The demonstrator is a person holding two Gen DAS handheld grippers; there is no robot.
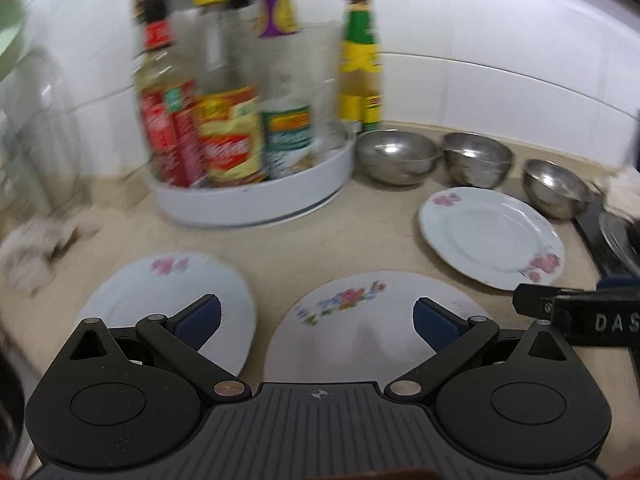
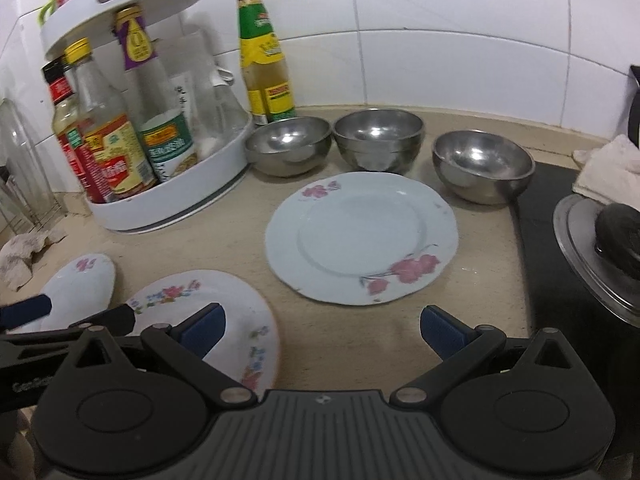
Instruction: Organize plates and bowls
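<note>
Three flowered white plates lie on the beige counter: a left plate, a middle plate and a right plate. Three steel bowls stand behind them: left, a middle stack, and right. My left gripper is open and empty, low over the left and middle plates. My right gripper is open and empty, in front of the right plate.
A white two-tier turntable rack of sauce bottles stands at the back left, with a yellow-capped bottle beside it. A black stove with a pot lid is at right. Crumpled cloths lie at both sides.
</note>
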